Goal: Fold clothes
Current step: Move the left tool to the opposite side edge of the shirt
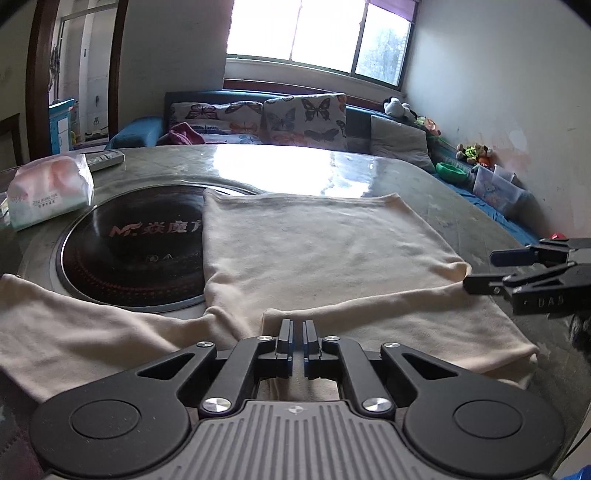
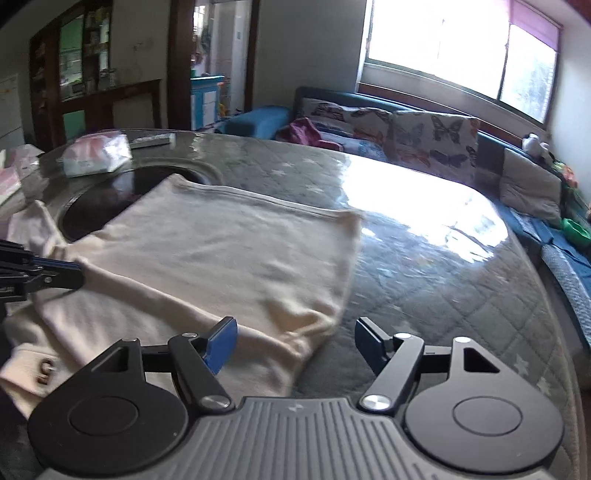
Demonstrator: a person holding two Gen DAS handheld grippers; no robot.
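We see the cream garment [image 1: 325, 251] spread across the frame centre on the glass-topped table [image 1: 424, 173], partly covering the black round cooktop [image 1: 129, 251]. The left gripper [image 1: 298, 328] is pressed together at bottom centre (over a folded sleeve edge; a pinch cannot be confirmed). The right gripper [image 2: 295, 332] stands spread apart, holding nothing, at the garment's lower-right corner.

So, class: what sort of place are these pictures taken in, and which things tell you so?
Probably a home living room: a sofa with butterfly cushions under a window, and soft toys along the wall.
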